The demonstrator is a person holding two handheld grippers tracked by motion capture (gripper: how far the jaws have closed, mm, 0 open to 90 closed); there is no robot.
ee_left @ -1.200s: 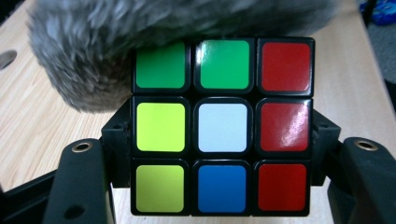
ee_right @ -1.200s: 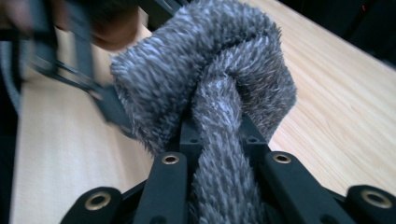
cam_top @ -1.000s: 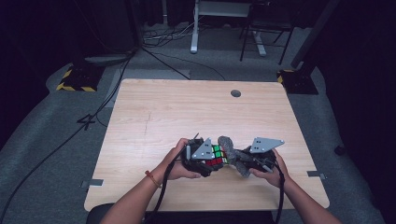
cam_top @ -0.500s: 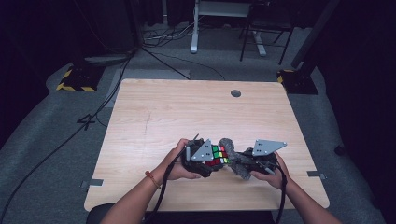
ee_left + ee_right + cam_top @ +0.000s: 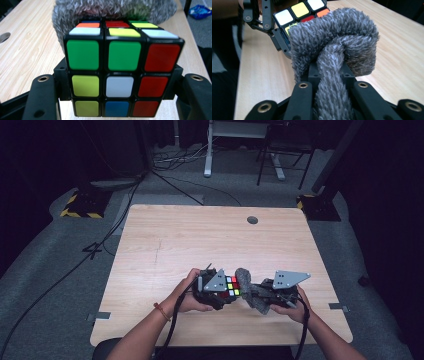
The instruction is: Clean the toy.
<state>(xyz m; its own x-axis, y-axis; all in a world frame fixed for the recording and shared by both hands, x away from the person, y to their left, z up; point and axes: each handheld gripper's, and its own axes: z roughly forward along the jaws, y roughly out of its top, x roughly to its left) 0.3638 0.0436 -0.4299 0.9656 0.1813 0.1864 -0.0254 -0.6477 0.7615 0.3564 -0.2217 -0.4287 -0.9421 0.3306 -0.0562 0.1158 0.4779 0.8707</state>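
My left gripper (image 5: pixel 220 292) clamps the black-framed, multicoloured puzzle cube (image 5: pixel 230 287) low in the frame's centre; my right gripper (image 5: pixel 262 292) pinches the fuzzy grey cloth (image 5: pixel 248 287) against it, above the wooden counter (image 5: pixel 200 240).

Jaws: black, with brass-ringed screw holes (image 5: pixel 303 85)
Plates: grey, three-cornered, atop each gripper (image 5: pixel 290 278)
Cables: black, trailing from each (image 5: pixel 172 330)
Wrist: red band on left (image 5: pixel 161 310)

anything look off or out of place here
Nothing stands out. The left gripper grips the scrambled cube squarely, the right gripper clamps a bunched grey cloth against the cube's far side, and the table shows no spill or damage.
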